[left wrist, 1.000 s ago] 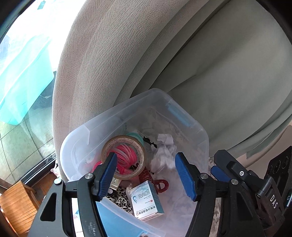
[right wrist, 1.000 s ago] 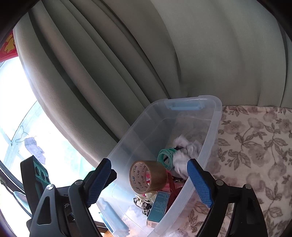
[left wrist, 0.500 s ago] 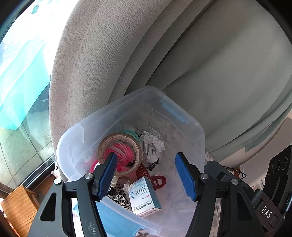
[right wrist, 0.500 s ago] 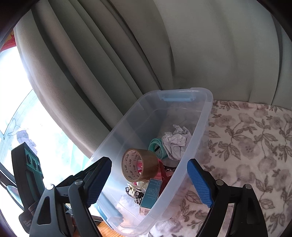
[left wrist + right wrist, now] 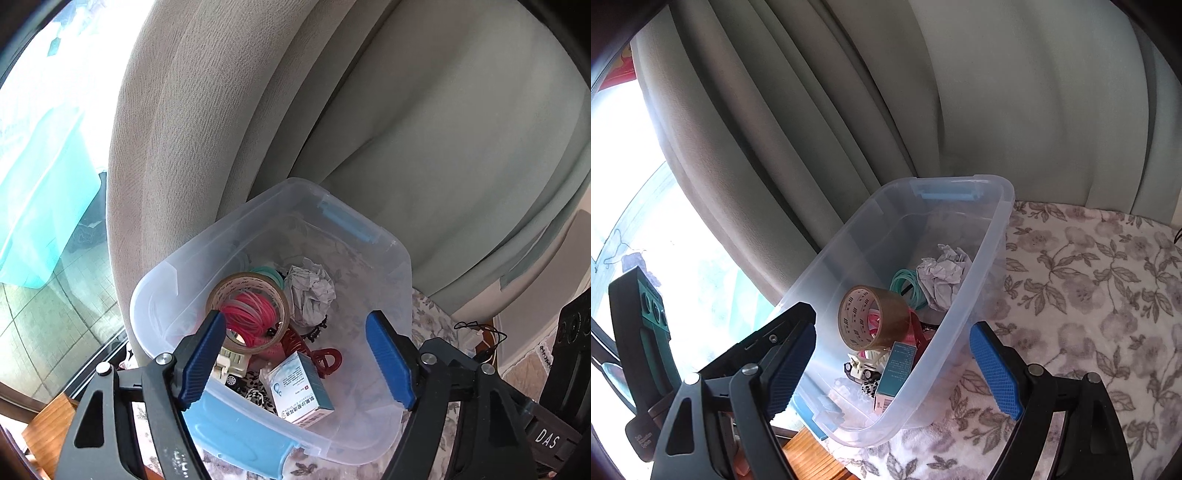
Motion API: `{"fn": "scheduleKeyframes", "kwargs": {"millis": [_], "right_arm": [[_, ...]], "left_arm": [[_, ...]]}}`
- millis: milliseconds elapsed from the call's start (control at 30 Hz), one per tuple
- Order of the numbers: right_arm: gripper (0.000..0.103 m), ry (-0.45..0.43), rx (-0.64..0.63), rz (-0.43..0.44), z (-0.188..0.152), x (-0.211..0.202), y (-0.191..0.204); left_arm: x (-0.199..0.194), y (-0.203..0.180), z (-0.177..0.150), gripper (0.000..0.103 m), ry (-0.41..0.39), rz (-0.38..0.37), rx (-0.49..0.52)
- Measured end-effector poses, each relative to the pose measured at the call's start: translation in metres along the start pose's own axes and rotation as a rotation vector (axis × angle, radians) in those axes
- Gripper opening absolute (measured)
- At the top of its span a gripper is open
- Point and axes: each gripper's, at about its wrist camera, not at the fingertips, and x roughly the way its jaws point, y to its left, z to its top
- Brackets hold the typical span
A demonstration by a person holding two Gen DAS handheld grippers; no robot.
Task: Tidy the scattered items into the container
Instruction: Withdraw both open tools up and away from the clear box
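Observation:
A clear plastic bin (image 5: 397, 258) (image 5: 1001, 221) with blue handles stands on a floral cloth. Inside lie a brown tape roll (image 5: 245, 284) (image 5: 875, 317), pink bands (image 5: 251, 314), teal bands (image 5: 907, 284), a crumpled paper ball (image 5: 312, 291) (image 5: 942, 273), a red hair clip (image 5: 321, 356), a teal and white box (image 5: 299, 391) (image 5: 897, 369) and a small toy car (image 5: 860, 369). My left gripper (image 5: 295, 358) is open and empty above the bin's near end. My right gripper (image 5: 892, 373) is open and empty, with the bin's near corner between its fingers.
Grey-green curtains (image 5: 406, 110) (image 5: 997, 92) hang right behind the bin. The floral cloth (image 5: 1089, 295) spreads to the right. A bright window (image 5: 37, 129) is on the left. A wooden edge (image 5: 812, 454) shows below the bin. The other gripper's body (image 5: 576, 354) is at the far right.
Both grippers have drawn back and up from the bin, which now looks smaller and farther. The paper ball has settled beside the tape roll.

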Motion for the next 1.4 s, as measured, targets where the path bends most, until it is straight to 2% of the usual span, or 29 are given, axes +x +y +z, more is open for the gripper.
{"fn": "scheduleKeyframes", "kwargs": {"millis": [267, 400, 533, 700, 1400], "right_arm": [[0.088, 0.015, -0.018, -0.009, -0.004, -0.006, 0.003], [0.089, 0.011, -0.022, -0.008, -0.006, -0.009, 0.003], [0.098, -0.002, -0.021, -0.019, -0.006, -0.014, 0.003], [0.101, -0.002, -0.017, -0.015, -0.008, -0.017, 0.002], [0.103, -0.001, -0.024, -0.025, -0.013, -0.030, 0.004]], "left_arm": [[-0.001, 0.001, -0.006, 0.083, 0.002, -0.025, 0.037], [-0.003, 0.001, -0.007, 0.091, -0.023, -0.020, 0.045], [-0.007, 0.001, -0.007, 0.092, -0.029, -0.035, 0.049], [-0.005, 0.000, -0.007, 0.093, -0.024, -0.052, 0.067], [-0.007, -0.004, -0.014, 0.093, -0.029, 0.003, 0.133]]}}
